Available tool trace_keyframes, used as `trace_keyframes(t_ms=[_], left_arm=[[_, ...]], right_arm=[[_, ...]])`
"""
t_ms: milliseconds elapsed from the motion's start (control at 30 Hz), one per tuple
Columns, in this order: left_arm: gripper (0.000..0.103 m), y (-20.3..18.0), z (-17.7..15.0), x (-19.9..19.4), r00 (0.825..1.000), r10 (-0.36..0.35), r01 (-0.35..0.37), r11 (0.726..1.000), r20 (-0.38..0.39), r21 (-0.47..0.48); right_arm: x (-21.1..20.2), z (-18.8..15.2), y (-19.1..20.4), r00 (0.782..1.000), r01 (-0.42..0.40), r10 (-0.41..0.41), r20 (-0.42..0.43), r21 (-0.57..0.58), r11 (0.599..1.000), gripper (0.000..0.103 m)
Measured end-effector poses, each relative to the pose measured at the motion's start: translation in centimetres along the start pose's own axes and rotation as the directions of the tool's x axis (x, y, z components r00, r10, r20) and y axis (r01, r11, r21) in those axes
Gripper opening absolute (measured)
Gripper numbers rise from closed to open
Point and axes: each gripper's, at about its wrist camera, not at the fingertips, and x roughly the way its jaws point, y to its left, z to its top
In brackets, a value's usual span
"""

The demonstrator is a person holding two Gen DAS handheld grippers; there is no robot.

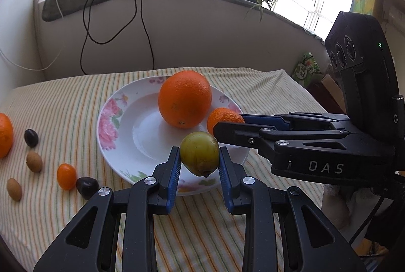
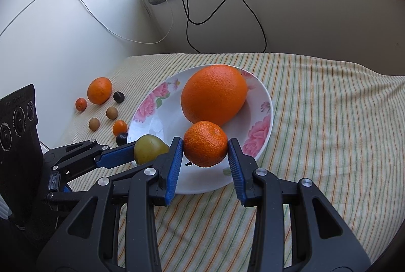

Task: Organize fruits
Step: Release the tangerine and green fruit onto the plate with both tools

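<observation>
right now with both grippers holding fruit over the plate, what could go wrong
1. The left gripper and right gripper sit close together, so they may knock as they release.
2. The green fruit or mandarin could roll on the plate and bump the big orange.

Right gripper (image 1: pixel 229 126) body: you can read "DAS" in pale capitals on its black side, seen from your left wrist camera.
Green packet (image 1: pixel 305 69) past the table's far right corner: it carries print, but you cannot make out the characters.
Elsewhere: you have nothing else legible.
</observation>
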Motion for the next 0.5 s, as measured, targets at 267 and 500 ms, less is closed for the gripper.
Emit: trace_keyframes(t_ms=[267,500], left_arm=[[0.029,0.0,-0.1,0.2,1.000,0.014,-0.014,1.000,-0.008,-0.001],[0.064,0.0,-0.2,-0.2,1.000,0.019,-0.019,1.000,0.006,-0.012]], right_arm=[[-0.4,0.0,-0.1,1.000,0.016,-0.016,0.011,0.005,1.000,0.050],[-1.2,0.3,0.0,0.999,0.026,-0.026,0.037,0.002,1.000,0.054]])
